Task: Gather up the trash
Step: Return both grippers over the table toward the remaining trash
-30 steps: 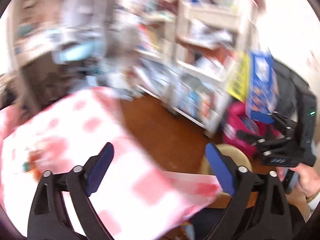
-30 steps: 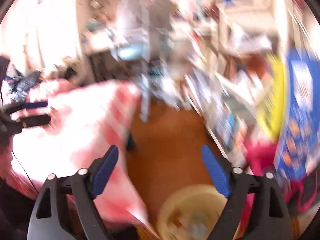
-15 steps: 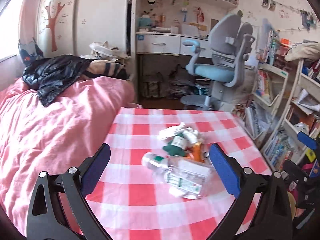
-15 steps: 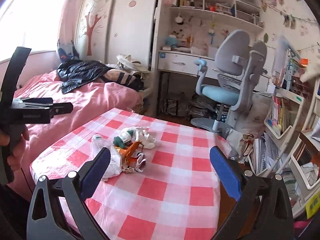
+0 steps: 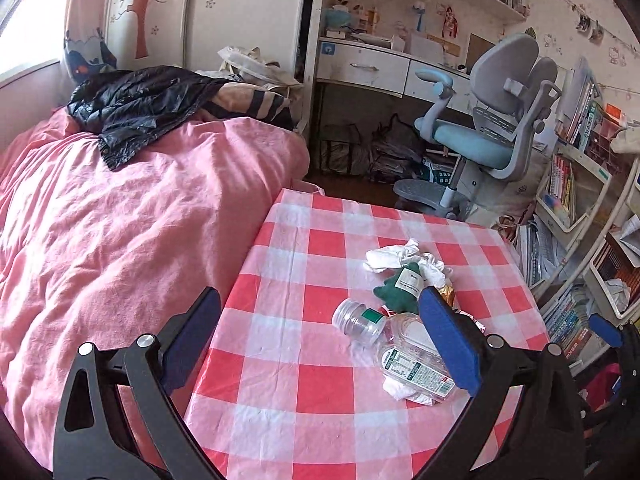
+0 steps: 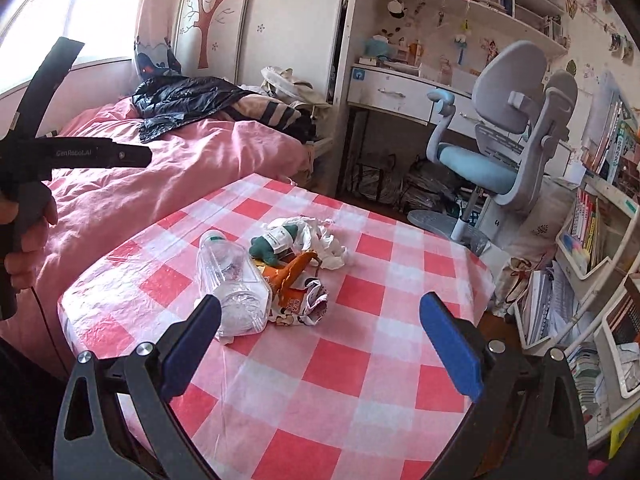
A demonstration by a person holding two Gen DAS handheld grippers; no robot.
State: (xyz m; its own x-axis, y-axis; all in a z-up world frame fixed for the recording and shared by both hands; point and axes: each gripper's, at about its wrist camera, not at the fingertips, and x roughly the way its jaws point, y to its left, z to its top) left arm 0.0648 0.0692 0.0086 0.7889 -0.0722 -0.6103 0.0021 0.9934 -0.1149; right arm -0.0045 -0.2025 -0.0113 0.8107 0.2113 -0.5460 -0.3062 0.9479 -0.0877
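Both claws spread and empty above the checkered desk.

The left claw point(image 5: 320, 332) and right claw point(image 6: 320, 332) hovered over the desk point(image 6: 360, 368), whose near half lay bare. The trash pile point(image 6: 276, 272) sat toward the far left: a clear crushed bottle point(image 6: 234, 284), white crumpled tissue point(image 6: 320, 240), an orange wrapper point(image 6: 294, 274). A pink bed point(image 5: 120, 220) bordered the desk's left edge.

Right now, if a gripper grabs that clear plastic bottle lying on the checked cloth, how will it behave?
The clear plastic bottle looks empty and capless, so probably light. Its walls seem dented, so it would likely crumple when squeezed. Lying on its side, it may roll if nudged.
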